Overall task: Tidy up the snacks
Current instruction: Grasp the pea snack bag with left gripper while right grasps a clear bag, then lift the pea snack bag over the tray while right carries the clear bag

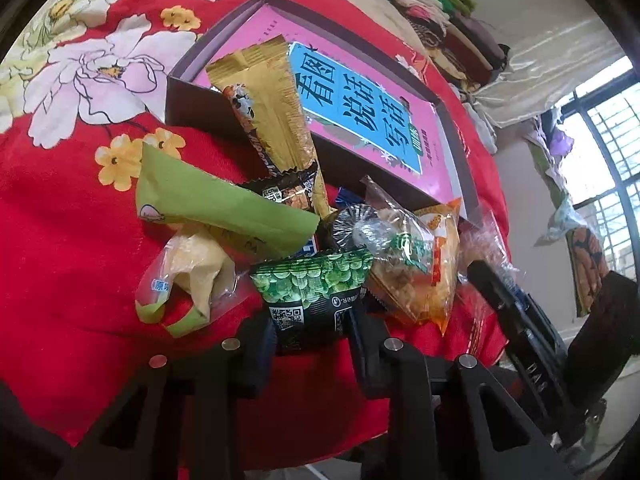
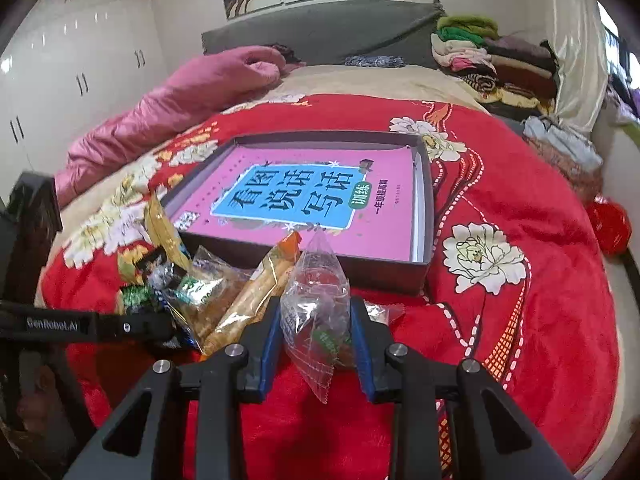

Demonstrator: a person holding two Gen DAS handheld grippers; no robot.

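A pile of snack packets lies on a red floral blanket (image 1: pixel 72 240) in front of a shallow dark box (image 2: pixel 424 264) lined with a pink book (image 2: pixel 320 196). My left gripper (image 1: pixel 312 328) is shut on a green pea packet (image 1: pixel 316 296). Beside it lie a gold bar packet (image 1: pixel 268 120), a green packet (image 1: pixel 216 204), a clear yellow packet (image 1: pixel 192 276) and an orange packet (image 1: pixel 424 272). My right gripper (image 2: pixel 316 336) is shut on a clear plastic packet (image 2: pixel 316 300), held upright just before the box's near wall. The left gripper (image 2: pixel 100 326) shows at left in the right wrist view.
The box (image 1: pixel 192 104) also shows in the left wrist view with the gold packet leaning over its wall. A pink quilt (image 2: pixel 172 112) lies at the far left of the bed. Folded clothes (image 2: pixel 480 52) are stacked at the far right. A red bag (image 2: pixel 608 224) sits at the bed's right edge.
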